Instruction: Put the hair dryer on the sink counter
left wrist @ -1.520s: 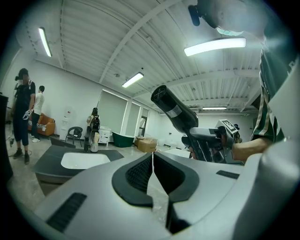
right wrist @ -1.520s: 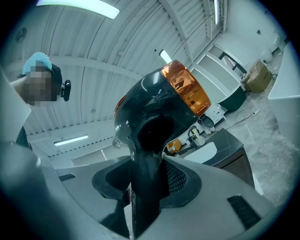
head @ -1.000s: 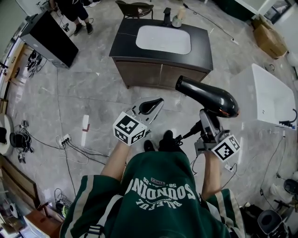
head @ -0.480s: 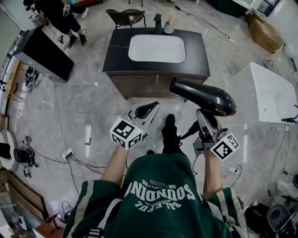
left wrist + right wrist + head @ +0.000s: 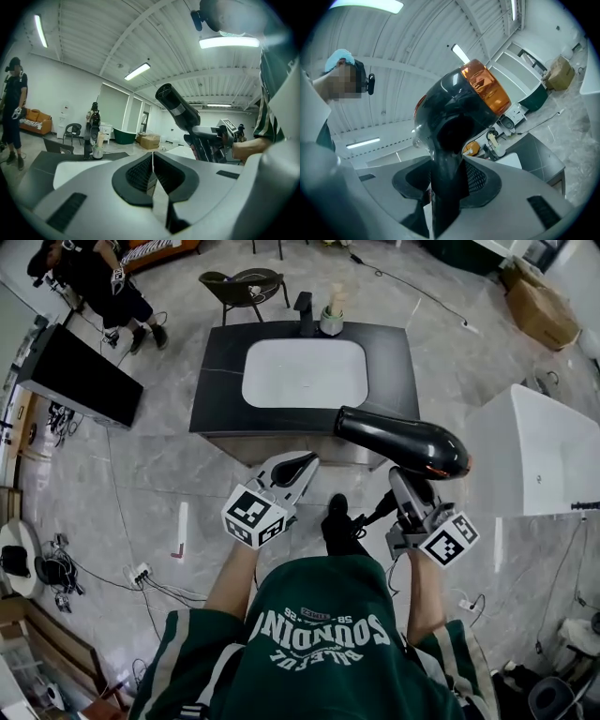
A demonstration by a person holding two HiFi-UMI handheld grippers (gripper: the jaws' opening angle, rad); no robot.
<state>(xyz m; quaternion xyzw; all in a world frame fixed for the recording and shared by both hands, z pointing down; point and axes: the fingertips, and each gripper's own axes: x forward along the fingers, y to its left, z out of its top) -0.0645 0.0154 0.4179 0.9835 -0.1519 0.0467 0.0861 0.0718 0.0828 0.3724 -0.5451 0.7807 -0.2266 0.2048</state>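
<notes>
Our right gripper [image 5: 405, 491] clamps the black hair dryer [image 5: 403, 441] by its handle, near the sink counter [image 5: 394, 352]; our left gripper [image 5: 292, 468] is closed, empty.

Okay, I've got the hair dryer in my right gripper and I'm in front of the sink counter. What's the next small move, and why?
Probably carry the right gripper forward, toward the bare dark strip of sink counter right of the basin. Its jaws are clamped on the hair dryer handle, and the dryer hangs in the air near the counter's front edge, not on it.
</notes>
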